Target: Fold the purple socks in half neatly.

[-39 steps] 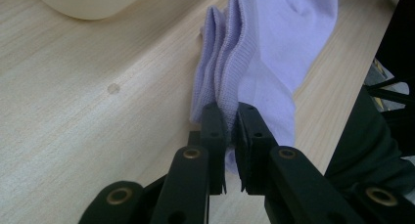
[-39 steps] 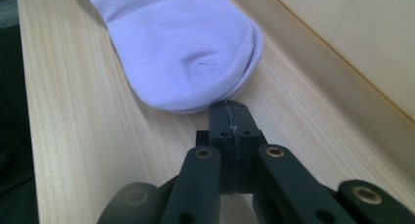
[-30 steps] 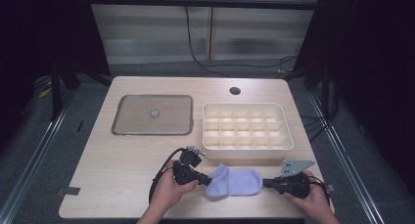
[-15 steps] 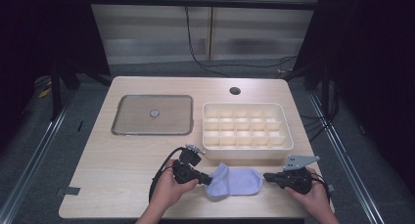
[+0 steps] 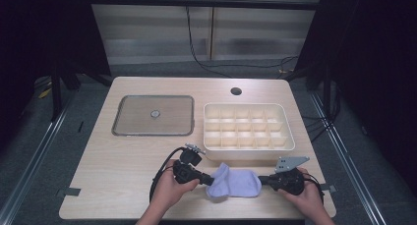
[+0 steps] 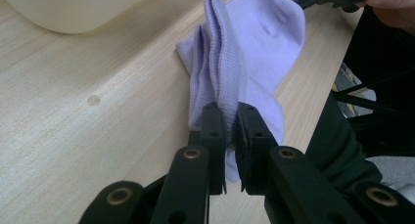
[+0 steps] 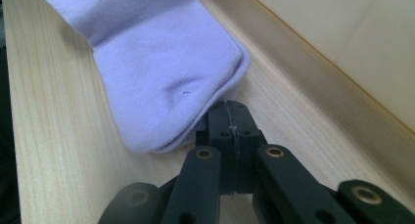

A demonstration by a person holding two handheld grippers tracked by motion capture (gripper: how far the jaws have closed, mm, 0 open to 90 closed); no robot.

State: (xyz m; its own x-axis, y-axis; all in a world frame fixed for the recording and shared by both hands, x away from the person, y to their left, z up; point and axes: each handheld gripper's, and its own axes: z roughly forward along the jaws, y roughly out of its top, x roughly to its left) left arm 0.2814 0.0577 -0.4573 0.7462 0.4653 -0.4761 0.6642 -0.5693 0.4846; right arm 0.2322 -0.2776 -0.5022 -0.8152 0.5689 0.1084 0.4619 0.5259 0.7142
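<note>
Sock (image 5: 235,183), lilac, lower centre, partly folded. Cuff pinched by left gripper (image 6: 230,131); right gripper (image 7: 230,117) clenched, apparently empty, at toe. Divided tray (image 5: 290,145) unfilled.

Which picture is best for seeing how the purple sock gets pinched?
The left gripper view: its jaws close on the sock's bunched edge up close. The right gripper view shows the sock's other end by shut jaws. The high view shows the whole sock, small.

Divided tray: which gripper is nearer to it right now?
Left. The left gripper sits just in front of the divided tray, near its front left corner, pinching the sock. The right gripper is a little farther out, below the tray's front right part.
</note>
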